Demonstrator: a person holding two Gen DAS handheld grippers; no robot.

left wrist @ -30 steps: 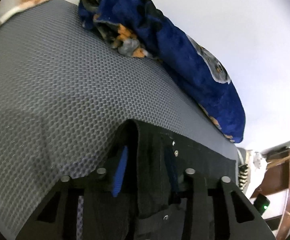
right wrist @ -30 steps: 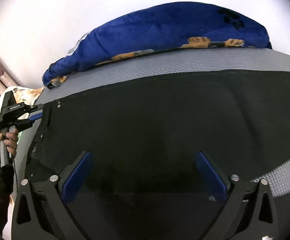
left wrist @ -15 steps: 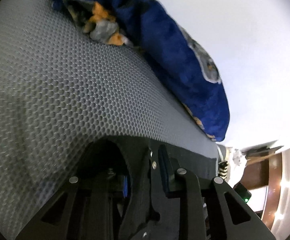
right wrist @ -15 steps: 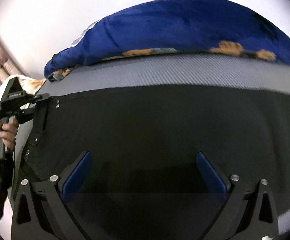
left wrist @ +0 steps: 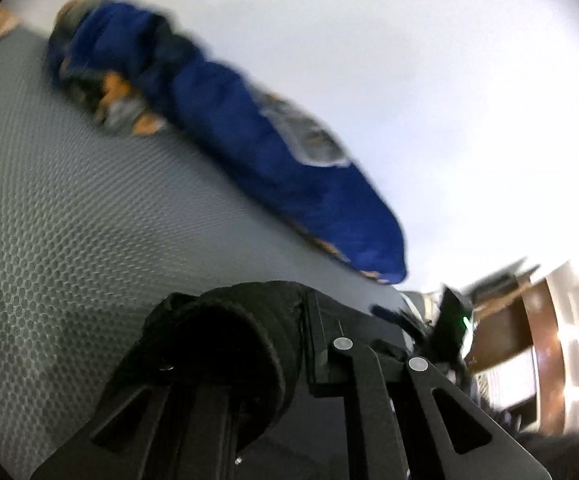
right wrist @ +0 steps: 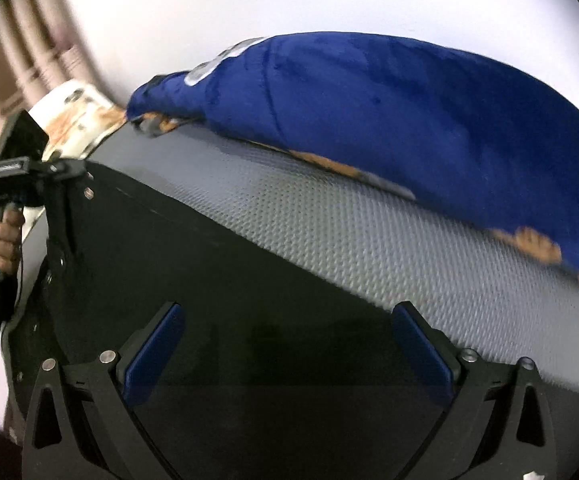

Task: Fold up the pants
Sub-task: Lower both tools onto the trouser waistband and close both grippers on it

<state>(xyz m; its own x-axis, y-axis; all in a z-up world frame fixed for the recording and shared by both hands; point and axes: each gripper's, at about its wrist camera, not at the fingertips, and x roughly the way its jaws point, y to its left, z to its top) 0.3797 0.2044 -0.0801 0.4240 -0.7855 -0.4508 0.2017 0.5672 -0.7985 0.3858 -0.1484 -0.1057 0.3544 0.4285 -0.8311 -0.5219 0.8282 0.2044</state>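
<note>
The black pants (right wrist: 217, 276) lie spread on the grey honeycomb mattress (right wrist: 389, 240). In the right wrist view my right gripper (right wrist: 287, 332) is open, its blue pads wide apart just above the black cloth with nothing between them. My left gripper (right wrist: 65, 176) shows at the far left, held by a hand and shut on the waistband corner. In the left wrist view the left gripper (left wrist: 289, 320) is shut on a bunched roll of the pants' waistband (left wrist: 241, 320), lifted off the mattress (left wrist: 69, 240). Its pads are hidden by cloth.
A rolled blue blanket with orange and grey print (right wrist: 409, 112) (left wrist: 257, 152) lies along the far edge of the mattress against a white wall. A patterned pillow (right wrist: 77, 116) sits at the far left corner. Brown wooden furniture (left wrist: 529, 320) stands beyond the bed.
My left gripper has closed on the waistband and lifted it, bunching the cloth. The right gripper's view has swung round; it stays open over the pants.
</note>
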